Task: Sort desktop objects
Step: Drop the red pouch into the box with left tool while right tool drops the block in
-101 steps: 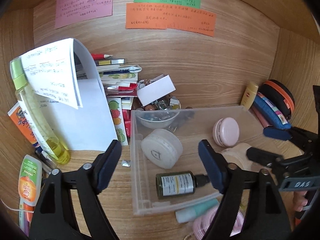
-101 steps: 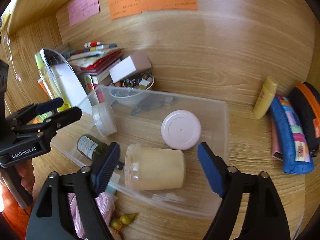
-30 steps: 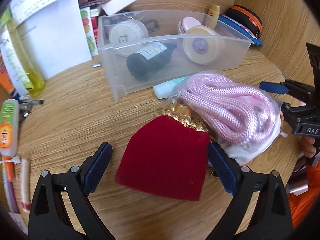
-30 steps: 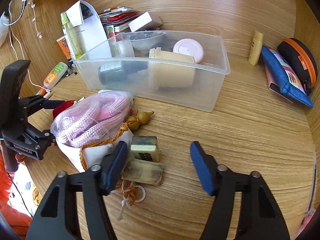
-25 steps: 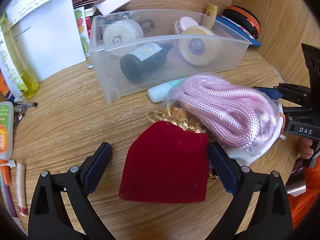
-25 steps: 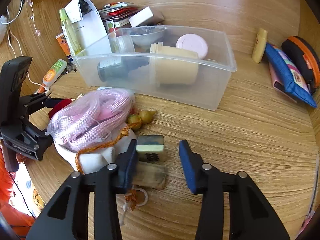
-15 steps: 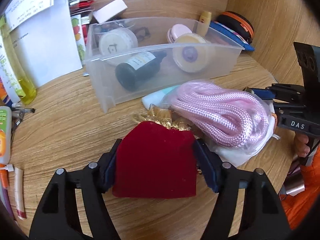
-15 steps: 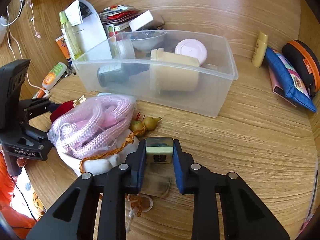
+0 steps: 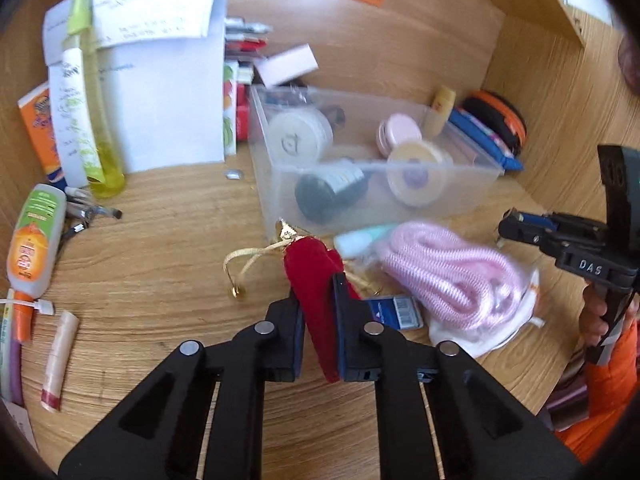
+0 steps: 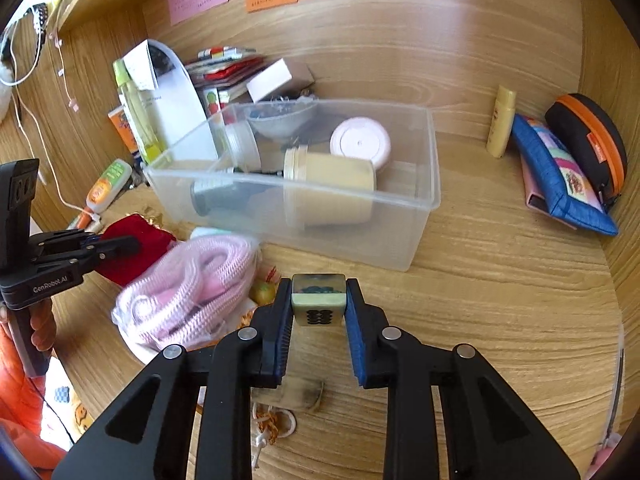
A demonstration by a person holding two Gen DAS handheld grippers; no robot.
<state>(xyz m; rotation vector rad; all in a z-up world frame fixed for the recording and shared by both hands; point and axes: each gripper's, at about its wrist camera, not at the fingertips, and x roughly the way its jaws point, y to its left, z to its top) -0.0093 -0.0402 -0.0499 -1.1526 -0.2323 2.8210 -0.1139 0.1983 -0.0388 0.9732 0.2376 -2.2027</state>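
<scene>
My left gripper (image 9: 318, 312) is shut on a red velvet pouch (image 9: 316, 276) with a gold drawstring and holds it above the desk; it also shows in the right wrist view (image 10: 138, 246). My right gripper (image 10: 318, 300) is shut on a green-backed mahjong tile (image 10: 318, 300) and holds it above the desk. A clear plastic bin (image 10: 416, 224) behind both holds jars, a dark bottle and a pink round case. A bag of pink rope (image 9: 448, 276) lies between the grippers, also seen in the right wrist view (image 10: 188, 292).
A blue card (image 9: 396, 312) lies by the rope. White paper, a yellow bottle (image 9: 96, 120) and tubes stand at the left. A blue pencil case (image 10: 560, 176), a black-orange case (image 10: 588, 140) and a yellow tube (image 10: 502, 124) lie at the right. A wooden block (image 10: 308, 380) lies under my right gripper.
Both grippers have closed: the left on the red pouch, the right on the mahjong tile. Both have lifted their objects off the desk and tilted up toward the bin.
</scene>
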